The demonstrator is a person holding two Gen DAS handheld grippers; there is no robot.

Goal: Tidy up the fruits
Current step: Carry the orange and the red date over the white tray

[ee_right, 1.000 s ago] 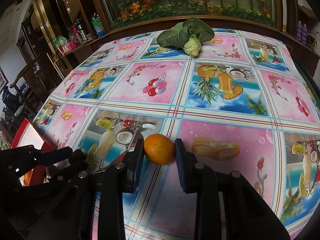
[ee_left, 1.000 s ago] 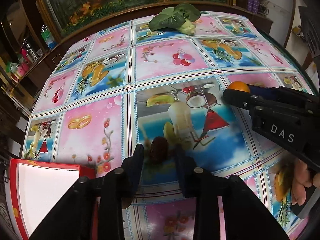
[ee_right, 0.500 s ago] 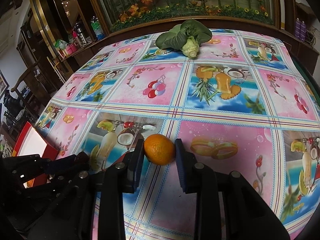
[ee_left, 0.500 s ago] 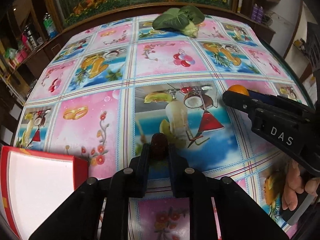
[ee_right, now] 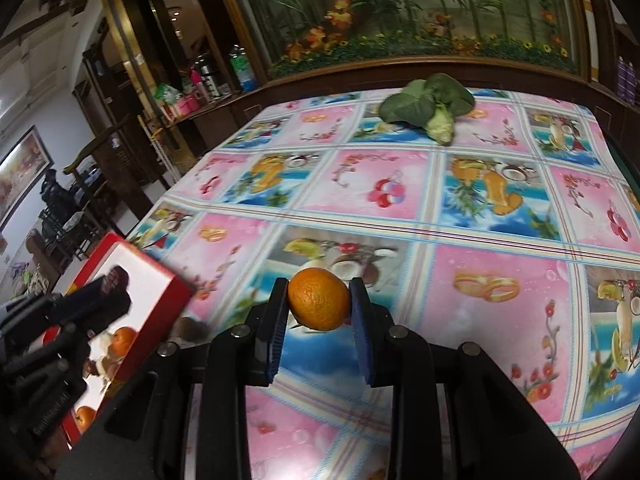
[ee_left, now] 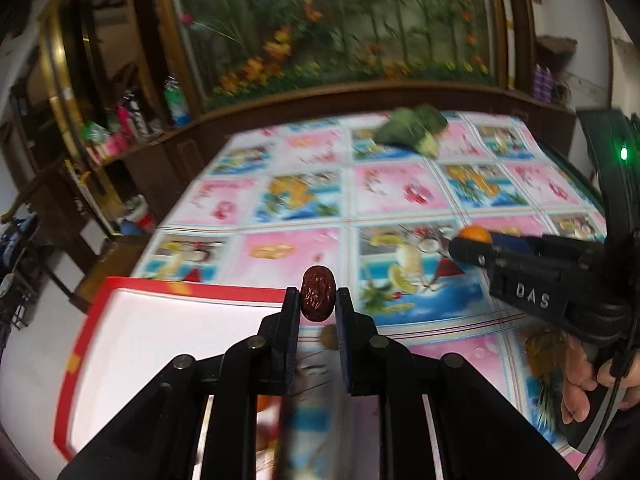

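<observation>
- Left gripper is clamped on a dried red date, held above the red-rimmed box
- right gripper is clamped on an orange, lifted over the tablecloth; leafy greens are seen far back

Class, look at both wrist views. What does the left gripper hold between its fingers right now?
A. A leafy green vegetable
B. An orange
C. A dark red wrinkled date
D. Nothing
C: in the left wrist view the left gripper is clamped on the dark red wrinkled date, while the orange sits in the right gripper.
</observation>
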